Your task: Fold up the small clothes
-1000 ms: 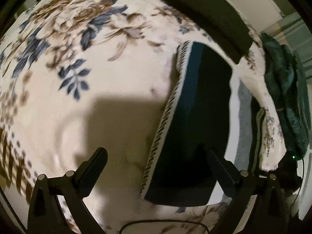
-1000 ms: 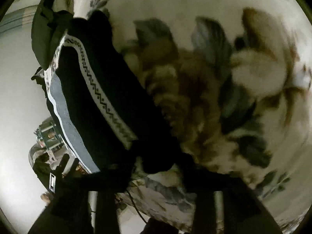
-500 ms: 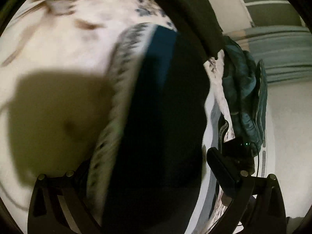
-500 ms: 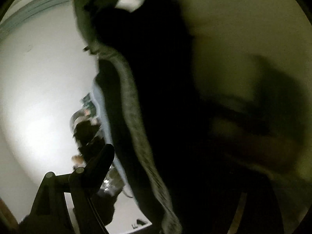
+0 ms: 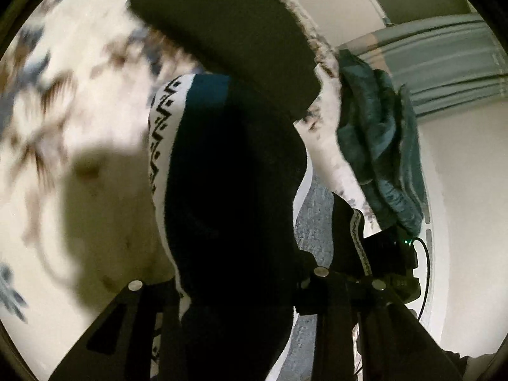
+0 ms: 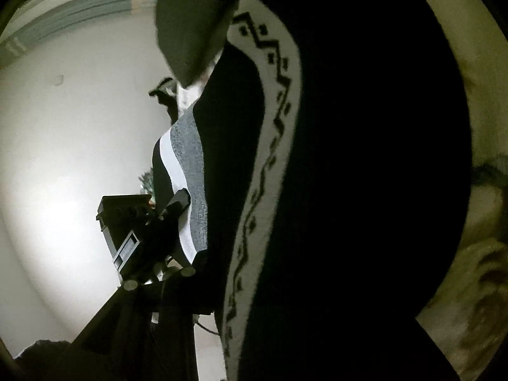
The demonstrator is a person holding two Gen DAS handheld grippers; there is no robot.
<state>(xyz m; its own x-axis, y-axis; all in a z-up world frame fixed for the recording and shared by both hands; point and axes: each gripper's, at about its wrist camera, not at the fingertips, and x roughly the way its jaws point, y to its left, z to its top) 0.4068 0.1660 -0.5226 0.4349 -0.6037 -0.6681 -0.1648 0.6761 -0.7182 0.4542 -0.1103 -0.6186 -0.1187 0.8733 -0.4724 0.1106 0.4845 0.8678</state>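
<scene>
A small dark garment (image 5: 235, 190) with a white zigzag-patterned band, a teal stripe and a grey and white panel hangs lifted off the floral blanket (image 5: 79, 101). My left gripper (image 5: 241, 289) is shut on its near edge, the cloth draped between the fingers. In the right wrist view the same garment (image 6: 365, 174) fills the frame. My right gripper (image 6: 285, 301) is shut on it; its right finger is hidden behind the cloth. The other gripper's body (image 6: 133, 222) shows at the garment's far side.
A folded dark cloth (image 5: 228, 31) lies on the blanket behind the garment. A crumpled teal garment (image 5: 381, 146) sits at the blanket's right edge. Beyond are a pale wall (image 6: 63, 143) and grey-green panels.
Both grippers closed on the garment and raised it off the blanket. It lay flat a second ago and now hangs between them, close to both cameras.
</scene>
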